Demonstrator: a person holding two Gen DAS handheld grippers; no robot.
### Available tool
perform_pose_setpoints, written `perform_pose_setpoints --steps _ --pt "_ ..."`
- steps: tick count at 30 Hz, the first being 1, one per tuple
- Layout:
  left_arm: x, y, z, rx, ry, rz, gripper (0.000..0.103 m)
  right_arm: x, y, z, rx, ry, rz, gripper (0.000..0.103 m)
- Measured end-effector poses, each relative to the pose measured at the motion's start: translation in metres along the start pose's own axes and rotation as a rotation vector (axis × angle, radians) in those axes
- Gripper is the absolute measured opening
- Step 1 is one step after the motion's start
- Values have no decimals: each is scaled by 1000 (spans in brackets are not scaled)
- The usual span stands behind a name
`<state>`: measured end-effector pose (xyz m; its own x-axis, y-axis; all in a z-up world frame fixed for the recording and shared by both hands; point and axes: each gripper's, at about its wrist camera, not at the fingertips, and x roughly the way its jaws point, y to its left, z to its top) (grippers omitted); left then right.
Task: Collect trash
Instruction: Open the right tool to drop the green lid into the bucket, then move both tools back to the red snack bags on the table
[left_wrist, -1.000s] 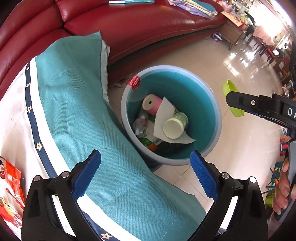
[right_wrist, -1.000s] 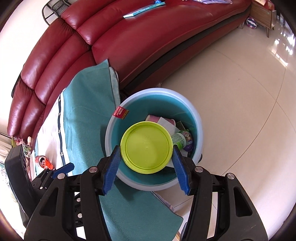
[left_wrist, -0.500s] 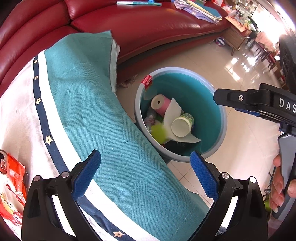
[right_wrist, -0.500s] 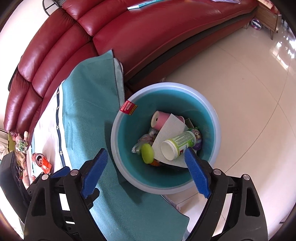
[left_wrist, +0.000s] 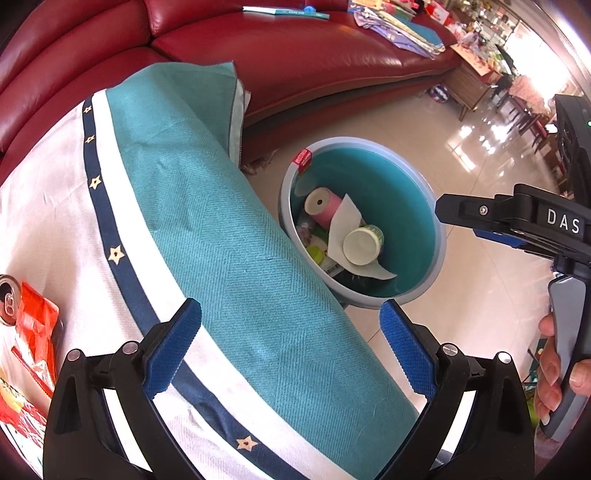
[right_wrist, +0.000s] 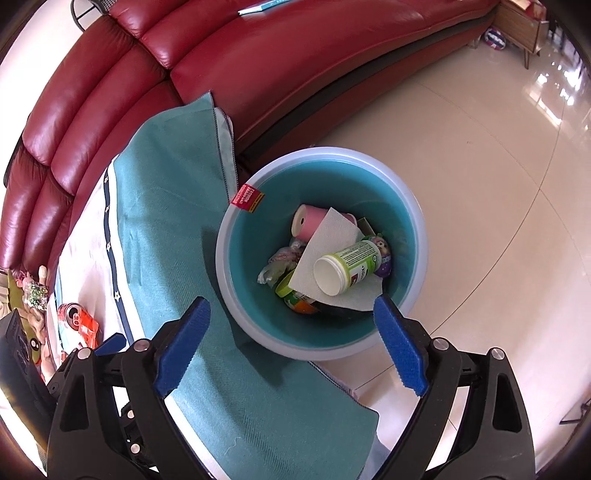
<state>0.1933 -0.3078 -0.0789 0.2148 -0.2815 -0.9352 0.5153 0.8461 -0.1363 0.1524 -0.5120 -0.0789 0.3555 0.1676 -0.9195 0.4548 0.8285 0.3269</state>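
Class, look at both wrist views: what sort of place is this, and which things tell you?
Most likely a home living room: a red leather sofa, a tablecloth-covered table and a teal trash bin on a glossy tiled floor.

A teal bin (right_wrist: 413, 236) stands on the floor at the table's edge. Inside lie a pink roll (right_wrist: 308, 221), a white sheet (right_wrist: 328, 236), a tipped cup (right_wrist: 347, 267) and a green lid (right_wrist: 284, 287).

Bright daylight glares off the floor tiles (left_wrist: 476, 162), apparently from windows upper right; fisheye edges bend, corners vignette dark.

The bin (right_wrist: 417, 236) mouth lies unobstructed from above, hemmed by the draped tablecloth (right_wrist: 166, 236) on one side, bare floor (right_wrist: 480, 155) on the other.
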Motion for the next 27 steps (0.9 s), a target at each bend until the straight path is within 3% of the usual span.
perform_pose_setpoints --steps 14,27 --pt "-44 45 -40 -111 -61 28 97 -5 48 -33 -72 28 8 90" --pt "-84 154 -112 -378 -98 140 97 17 132 -72 -209 100 37 90"
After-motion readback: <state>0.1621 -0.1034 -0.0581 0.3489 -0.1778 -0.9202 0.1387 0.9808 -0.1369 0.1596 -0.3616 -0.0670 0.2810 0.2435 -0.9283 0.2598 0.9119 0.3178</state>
